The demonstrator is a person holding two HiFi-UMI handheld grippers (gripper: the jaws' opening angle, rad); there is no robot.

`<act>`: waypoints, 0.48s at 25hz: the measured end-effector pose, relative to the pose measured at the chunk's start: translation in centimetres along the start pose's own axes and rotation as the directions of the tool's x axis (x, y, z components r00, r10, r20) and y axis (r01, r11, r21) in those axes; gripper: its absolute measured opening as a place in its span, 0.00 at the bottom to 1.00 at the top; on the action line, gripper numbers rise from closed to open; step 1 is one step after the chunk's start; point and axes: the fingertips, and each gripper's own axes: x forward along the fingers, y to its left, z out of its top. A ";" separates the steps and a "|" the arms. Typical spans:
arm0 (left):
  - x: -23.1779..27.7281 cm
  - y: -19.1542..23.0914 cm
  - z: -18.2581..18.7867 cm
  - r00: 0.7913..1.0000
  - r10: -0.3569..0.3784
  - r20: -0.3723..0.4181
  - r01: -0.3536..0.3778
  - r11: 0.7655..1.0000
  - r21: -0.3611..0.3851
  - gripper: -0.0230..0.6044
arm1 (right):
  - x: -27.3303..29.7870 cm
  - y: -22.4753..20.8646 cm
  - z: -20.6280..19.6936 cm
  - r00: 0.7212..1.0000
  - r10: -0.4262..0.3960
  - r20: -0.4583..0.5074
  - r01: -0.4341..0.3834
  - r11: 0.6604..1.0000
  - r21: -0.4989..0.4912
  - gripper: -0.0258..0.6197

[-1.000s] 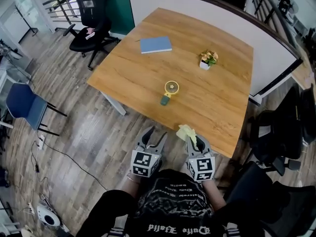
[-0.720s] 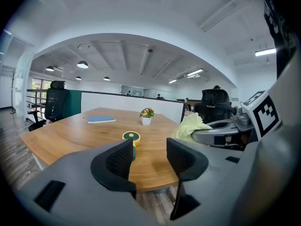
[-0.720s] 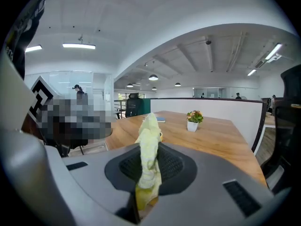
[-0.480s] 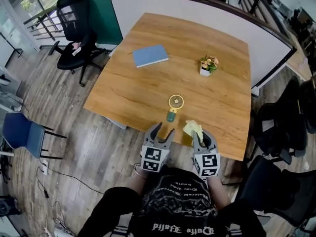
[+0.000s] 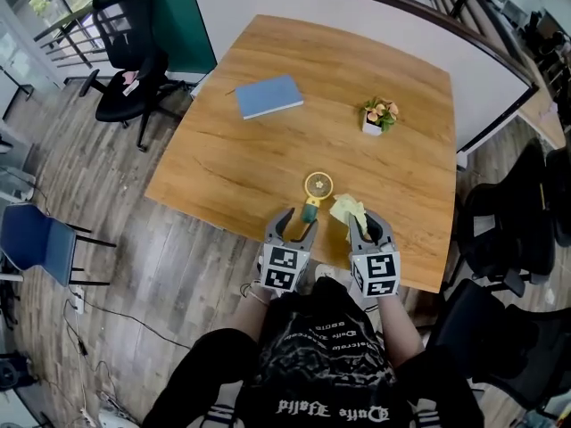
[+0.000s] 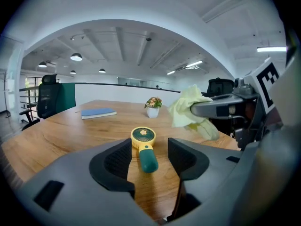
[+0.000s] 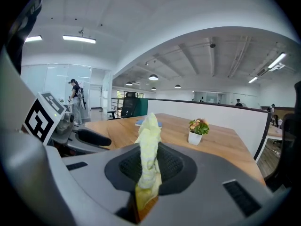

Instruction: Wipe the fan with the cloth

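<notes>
Table [image 5: 259,154], wooden: 1, fills centre frame.
Book [image 5: 268,96], blue: 1, upper left of the tabletop.
Grippers: 2, lower centre, at the near table edge.
- Left gripper [image 5: 297,225]: jaws apart, just been opening, nothing between the pads.
- Right gripper [image 5: 368,226]: jaws clamped on the cloth.

Fan [image 5: 317,185], yellow head, green handle: 1, lying flat at centre, just ahead of the left gripper.
Cloth [image 5: 346,209], pale yellow: 1, just right of the fan.
Potted plant [image 5: 379,113]: 1, upper right.

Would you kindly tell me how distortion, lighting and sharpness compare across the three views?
Head view: the wide lens bows the table edges; light is even, shadows soft, the handheld fan crisp. Left gripper view: strong fisheye, dark corners; the fan is sharp. Right gripper view: same fisheye; ceiling lights blow out, the close yellow cloth looks slightly soft.
</notes>
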 end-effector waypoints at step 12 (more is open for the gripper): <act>4.3 -0.1 -4.6 0.968 0.054 -0.243 -0.042 0.998 0.055 0.45 | 5.1 -2.0 3.3 0.988 0.156 -0.010 -0.157 0.986 -0.053 0.12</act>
